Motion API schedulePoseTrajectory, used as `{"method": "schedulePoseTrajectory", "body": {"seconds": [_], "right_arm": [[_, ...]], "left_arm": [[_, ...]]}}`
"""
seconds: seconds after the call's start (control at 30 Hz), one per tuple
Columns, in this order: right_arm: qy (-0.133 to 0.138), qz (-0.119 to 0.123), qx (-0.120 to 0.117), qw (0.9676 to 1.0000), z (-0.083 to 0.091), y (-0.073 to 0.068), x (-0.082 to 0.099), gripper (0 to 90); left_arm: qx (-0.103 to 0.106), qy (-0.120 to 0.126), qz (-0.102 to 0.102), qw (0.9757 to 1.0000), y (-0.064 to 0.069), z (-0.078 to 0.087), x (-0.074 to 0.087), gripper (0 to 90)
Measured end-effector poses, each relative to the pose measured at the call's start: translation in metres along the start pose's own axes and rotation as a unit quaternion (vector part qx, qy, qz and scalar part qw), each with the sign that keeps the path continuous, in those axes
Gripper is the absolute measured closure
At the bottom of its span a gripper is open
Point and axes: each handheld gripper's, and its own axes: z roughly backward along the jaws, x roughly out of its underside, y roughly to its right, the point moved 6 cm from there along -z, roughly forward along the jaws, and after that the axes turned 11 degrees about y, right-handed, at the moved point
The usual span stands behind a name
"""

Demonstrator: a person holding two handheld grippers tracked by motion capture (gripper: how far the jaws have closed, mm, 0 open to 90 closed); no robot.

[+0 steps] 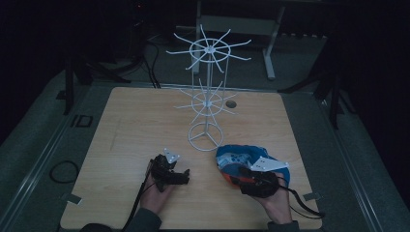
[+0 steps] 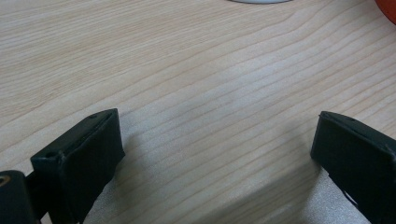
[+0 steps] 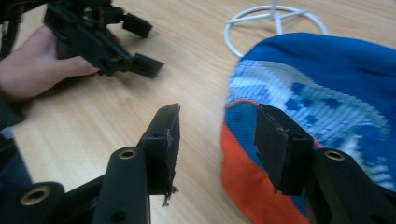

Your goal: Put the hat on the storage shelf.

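My right gripper (image 3: pixel 217 140) sits at the near edge of the knitted hat (image 3: pixel 322 93), its jaws standing about half open. One jaw is over the bare wood beside the hat, the other is over the hat's orange brim, and the brim's edge lies in the gap between them. The pads do not press on the cloth, so I hold nothing there. In the high view my right gripper (image 1: pixel 246 178) lies on the near side of the hat (image 1: pixel 239 157), with my hand behind it.

The hat is blue with a pale patterned band and an orange brim. It lies flat on the surface (image 1: pixel 145 125), just beside the round foot of the white wire stand (image 1: pixel 207 96), on the stand's near right side.

My left gripper (image 1: pixel 180 175) rests on the surface to the left of the hat, well apart from it. Its jaws are spread wide, with only bare wood (image 2: pixel 210 84) between them. From the right gripper view my left gripper (image 3: pixel 142 49) shows across the wood from the hat, jaws apart, cupped in my left hand (image 3: pixel 37 70).
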Motion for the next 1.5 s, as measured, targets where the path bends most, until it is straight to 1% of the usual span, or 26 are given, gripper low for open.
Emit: {"method": "schedulePoseTrajectory", "body": {"seconds": [0.17, 0.2, 0.23, 0.27, 0.3, 0.37, 0.43, 0.57, 0.7, 0.8, 0.87, 1.03, 1.27, 1.37, 1.5], "right_arm": [[-0.016, -0.007, -0.003, 0.9998, -0.006, 0.0, 0.004, 50.0], [-0.02, -0.015, -0.003, 0.9997, -0.005, 0.001, 0.003, 50.8], [-0.02, -0.018, -0.001, 0.9996, -0.004, 0.002, 0.002, 51.6], [-0.022, -0.021, -0.003, 0.9995, -0.003, 0.002, 0.001, 51.7], [-0.019, -0.024, -0.004, 0.9995, -0.001, 0.003, -0.001, 52.3], [-0.019, -0.023, -0.006, 0.9995, 0.002, 0.005, -0.003, 52.3], [-0.028, -0.016, 0.001, 0.9995, 0.005, 0.007, -0.005, 51.5], [-0.043, 0.011, 0.007, 0.999, 0.01, 0.012, -0.013, 50.8], [-0.062, 0.031, 0.012, 0.9975, 0.011, 0.016, -0.018, 49.3], [-0.071, 0.041, 0.018, 0.9965, 0.012, 0.021, -0.025, 48.2], [-0.074, 0.05, 0.018, 0.9958, 0.012, 0.025, -0.03, 46.6], [-0.092, 0.068, 0.024, 0.9931, 0.014, 0.033, -0.04, 44.2], [-0.107, 0.077, 0.012, 0.9912, 0.015, 0.042, -0.056, 41.2], [-0.117, 0.081, 0.016, 0.9897, 0.013, 0.046, -0.061, 40.6], [-0.127, 0.082, 0.013, 0.9883, 0.008, 0.052, -0.065, 39.3]], "left_arm": [[0.001, 0.0, -0.001, 1.0, 0.0, 0.0, 0.0, 2.6], [0.001, -0.001, -0.001, 1.0, 0.0, 0.0, 0.0, 2.6], [0.001, -0.001, -0.001, 1.0, 0.0, 0.0, 0.0, 2.6], [0.0, 0.0, -0.001, 1.0, 0.0, 0.0, 0.0, 2.6], [0.001, -0.001, -0.001, 1.0, 0.0, 0.0, 0.0, 2.6], [0.001, 0.0, -0.001, 1.0, 0.0, 0.0, 0.0, 2.6], [0.001, -0.001, -0.001, 1.0, 0.0, 0.0, 0.0, 2.6], [0.001, 0.0, -0.001, 1.0, 0.0, 0.0, 0.0, 2.6], [0.001, 0.0, -0.001, 1.0, 0.0, 0.0, 0.0, 2.6], [0.001, -0.001, -0.001, 1.0, 0.0, 0.0, 0.0, 2.6], [0.001, -0.001, -0.001, 1.0, 0.0, 0.0, 0.0, 2.6], [0.002, -0.002, -0.001, 1.0, 0.0, 0.0, 0.0, 2.6], [0.002, -0.002, -0.001, 1.0, 0.0, 0.0, 0.0, 2.6], [0.002, -0.002, -0.001, 1.0, 0.0, 0.0, 0.0, 2.6], [0.002, -0.002, -0.001, 1.0, 0.0, 0.0, 0.0, 2.6]]}}
